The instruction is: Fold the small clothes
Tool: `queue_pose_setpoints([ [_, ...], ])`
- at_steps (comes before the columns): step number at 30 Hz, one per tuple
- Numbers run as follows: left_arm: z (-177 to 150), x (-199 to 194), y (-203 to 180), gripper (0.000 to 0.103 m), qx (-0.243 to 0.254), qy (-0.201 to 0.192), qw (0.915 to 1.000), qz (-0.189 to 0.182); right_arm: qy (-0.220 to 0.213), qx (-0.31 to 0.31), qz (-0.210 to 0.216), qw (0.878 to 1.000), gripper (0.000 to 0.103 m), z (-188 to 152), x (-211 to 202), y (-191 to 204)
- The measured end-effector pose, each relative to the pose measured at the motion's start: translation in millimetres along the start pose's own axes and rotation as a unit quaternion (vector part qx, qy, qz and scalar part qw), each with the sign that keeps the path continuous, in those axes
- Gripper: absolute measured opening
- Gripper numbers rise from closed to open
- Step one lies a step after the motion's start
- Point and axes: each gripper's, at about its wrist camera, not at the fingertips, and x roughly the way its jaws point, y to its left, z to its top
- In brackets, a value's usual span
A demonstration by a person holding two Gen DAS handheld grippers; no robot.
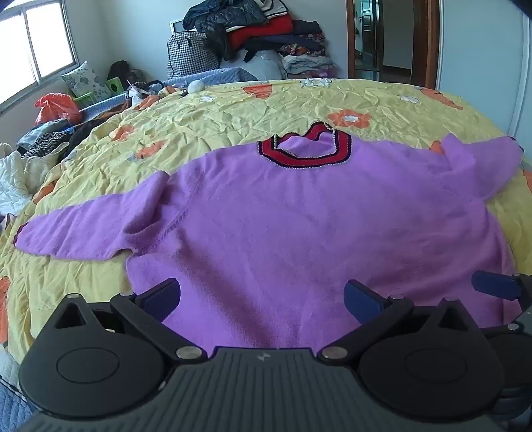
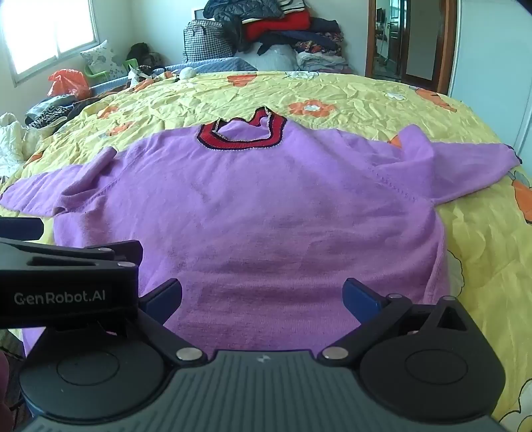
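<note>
Yellow floral bedspread [image 1: 232,113] fills nearly everything ahead of both my claws, crumpled and printed with orange flowers, its near edge cut off beneath my own housings. Spread flat on it, directly in front of my fingers, lies the purple sweater [image 1: 299,216], its red-and-black collar [image 1: 306,146] on the side farthest from me and its hem closest, hidden under my claws. One sleeve [image 1: 83,229] runs out to the left of my left claw, with a raised fold near the shoulder; the other sleeve [image 2: 465,166] stretches away to the right of my right claw, also bunched at the shoulder, its cuff cut by the edge of view.

Beyond the bed, a heap of stacked clothes [image 1: 266,30] sits against the far wall; what it rests on I cannot make out. Far left, an orange plastic bag [image 1: 56,106] and more laundry are too small to identify.

My left claw [image 1: 262,295] hangs over the hem with its blue fingers spread wide, holding nothing. My right claw [image 2: 262,295] is likewise spread apart over the sweater's lower part, empty; the left claw's arm crosses its left side, hiding cloth there.
</note>
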Motion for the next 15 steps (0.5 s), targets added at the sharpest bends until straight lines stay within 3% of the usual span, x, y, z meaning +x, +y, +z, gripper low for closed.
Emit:
queue_pose_setpoints([
  [5,-5.0,-2.5,10.3,0.103,-0.007,0.002,1.0,-0.005,0.005,0.004,0.003,1.0,0.103,-1.9,1.0,-1.9],
  [15,-8.8,4.7,1.1,0.103,0.007,0.0,0.9997,0.024,0.003,0.002,0.002,1.0,0.103,-8.0,1.7,-2.8],
])
